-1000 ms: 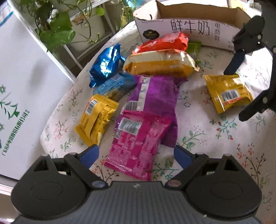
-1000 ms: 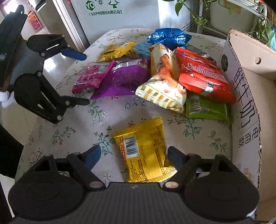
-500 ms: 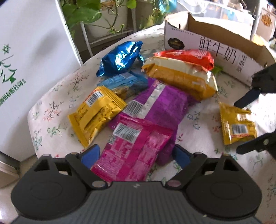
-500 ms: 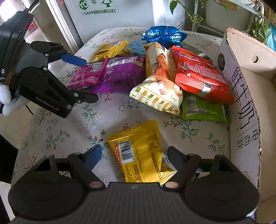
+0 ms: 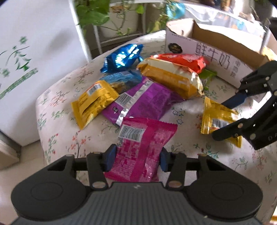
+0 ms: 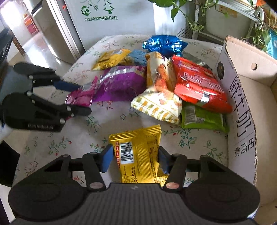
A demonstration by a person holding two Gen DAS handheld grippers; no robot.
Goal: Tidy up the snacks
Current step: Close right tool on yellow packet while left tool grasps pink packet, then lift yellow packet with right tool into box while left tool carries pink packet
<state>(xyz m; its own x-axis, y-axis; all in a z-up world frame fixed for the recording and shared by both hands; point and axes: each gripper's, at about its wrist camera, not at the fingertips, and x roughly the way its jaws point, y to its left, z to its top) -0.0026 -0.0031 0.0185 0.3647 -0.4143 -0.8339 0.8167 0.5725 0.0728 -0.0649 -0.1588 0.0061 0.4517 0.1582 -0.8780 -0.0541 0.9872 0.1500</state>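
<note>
Snack packets lie on a floral-clothed table point(image 5: 57, 110). My left gripper point(image 5: 135, 158) has closed in on a pink packet point(image 5: 142, 145), its blue pads touching both sides; the same packet shows in the right wrist view point(image 6: 81, 95). My right gripper point(image 6: 135, 159) has closed in on a yellow packet point(image 6: 138, 152), also in the left wrist view point(image 5: 218, 119). An open cardboard box point(image 6: 242, 97) stands at the right of the table.
The pile holds a purple bag point(image 5: 145, 102), a cream-orange bag point(image 5: 171, 79), a red bag point(image 6: 197, 84), a green packet point(image 6: 202, 119), a blue foil bag point(image 5: 121, 57), a light blue packet point(image 5: 123, 81) and another yellow packet point(image 5: 93, 102). Potted plants point(image 5: 97, 15) and a white appliance point(image 5: 26, 60) stand behind.
Both grippers moved forward over their packets and their jaws narrowed until the pads met the pink and the yellow packet.
</note>
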